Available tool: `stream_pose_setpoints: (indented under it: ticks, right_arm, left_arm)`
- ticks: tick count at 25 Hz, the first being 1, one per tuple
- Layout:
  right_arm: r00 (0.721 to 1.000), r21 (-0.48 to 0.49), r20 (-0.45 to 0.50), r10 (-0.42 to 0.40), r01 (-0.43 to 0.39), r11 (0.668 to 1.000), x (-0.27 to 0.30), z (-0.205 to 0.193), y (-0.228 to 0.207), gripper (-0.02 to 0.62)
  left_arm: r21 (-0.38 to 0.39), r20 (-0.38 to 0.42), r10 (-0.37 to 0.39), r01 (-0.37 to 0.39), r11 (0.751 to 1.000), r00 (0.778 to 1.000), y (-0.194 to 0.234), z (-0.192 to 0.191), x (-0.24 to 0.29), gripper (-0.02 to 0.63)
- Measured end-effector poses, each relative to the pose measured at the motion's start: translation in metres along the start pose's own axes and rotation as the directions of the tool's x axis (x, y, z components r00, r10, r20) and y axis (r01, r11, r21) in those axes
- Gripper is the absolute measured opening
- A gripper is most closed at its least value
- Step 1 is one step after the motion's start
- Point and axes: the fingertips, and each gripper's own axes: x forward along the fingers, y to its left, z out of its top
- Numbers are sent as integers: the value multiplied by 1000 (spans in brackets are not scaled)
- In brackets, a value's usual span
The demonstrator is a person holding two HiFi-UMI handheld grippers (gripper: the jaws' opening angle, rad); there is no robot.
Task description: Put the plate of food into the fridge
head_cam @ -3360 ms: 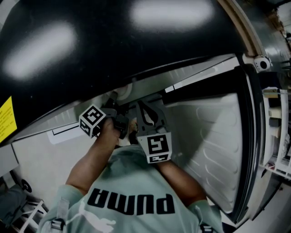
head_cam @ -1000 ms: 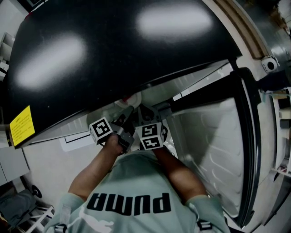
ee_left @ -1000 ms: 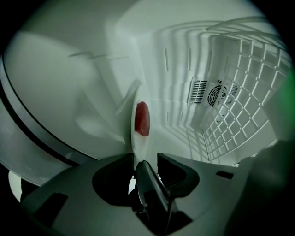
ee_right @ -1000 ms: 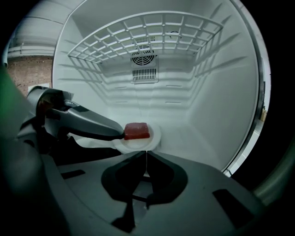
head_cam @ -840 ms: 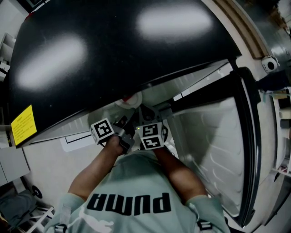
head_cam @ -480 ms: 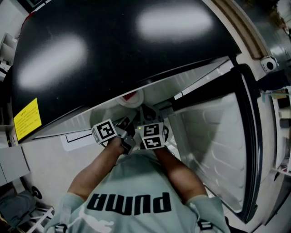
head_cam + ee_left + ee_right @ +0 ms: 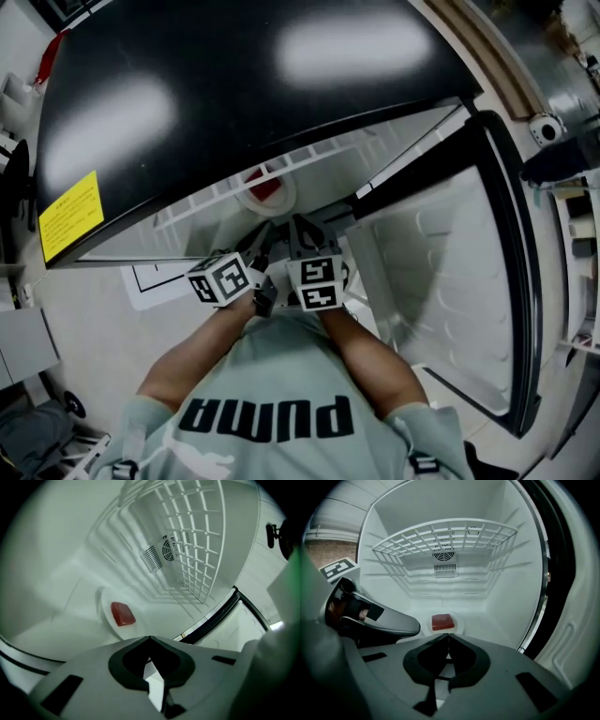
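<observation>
A white plate carrying a red block of food rests on the floor of the open fridge. From the left gripper view the plate and the food lie just beyond the jaws. My left gripper has just been closing and is shut with nothing between its jaws. My right gripper is also shut and empty, a little short of the plate and the food. In the head view the left gripper and the right gripper sit side by side at the fridge opening.
A white wire shelf spans the compartment above the plate, with a fan vent on the back wall. The fridge door stands open to the right. The black fridge top bears a yellow sticker.
Both grippers have drawn back from the plate and risen slightly. The left gripper's marker cube has rolled. The plate stays on the fridge floor, and more of it shows.
</observation>
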Motion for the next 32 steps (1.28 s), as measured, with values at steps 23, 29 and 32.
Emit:
stream_pose_setpoints:
  ticks: [23,29,32]
  right_arm:
    - [983,51,184,-22,13,999,-85,35,83,5]
    - [981,64,189,-51,39,997,-107,27,106,5]
    - [980,65,192,-61,49,997,-118,25,115,5]
  left_arm:
    - [585,109,-50,-23,811,993,-46,7,-102,5]
    - [609,100,-82,4,793,992,-49,-6,-133,5]
    - [611,102,-94,12,792,990,-51,-9,-144,5]
